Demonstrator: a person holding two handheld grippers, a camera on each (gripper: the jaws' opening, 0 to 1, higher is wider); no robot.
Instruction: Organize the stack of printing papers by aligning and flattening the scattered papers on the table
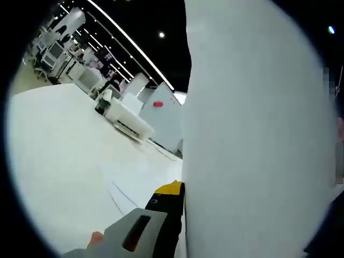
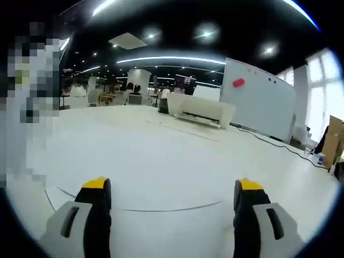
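In the left gripper view a white stack of paper [image 1: 258, 134] stands on edge and takes up the right half of the picture. My left gripper [image 1: 178, 189] is shut on it: one yellow-tipped finger [image 1: 169, 188] presses against its near face, and the other finger is hidden behind the paper. More sheets [image 1: 134, 188] lie flat on the white table [image 1: 59, 161], their edges showing as thin lines. In the right gripper view my right gripper [image 2: 173, 185] is open above the table [image 2: 161, 150], with nothing between its jaws. A sheet edge [image 2: 161, 208] curves just ahead of it.
A white printer [image 2: 199, 110] sits at the far side of the table, also visible in the left gripper view as the printer [image 1: 129, 121]. A whiteboard [image 2: 258, 99] with a red magnet stands behind it. A cable [image 2: 269, 141] runs along the right. Desks and chairs fill the room beyond.
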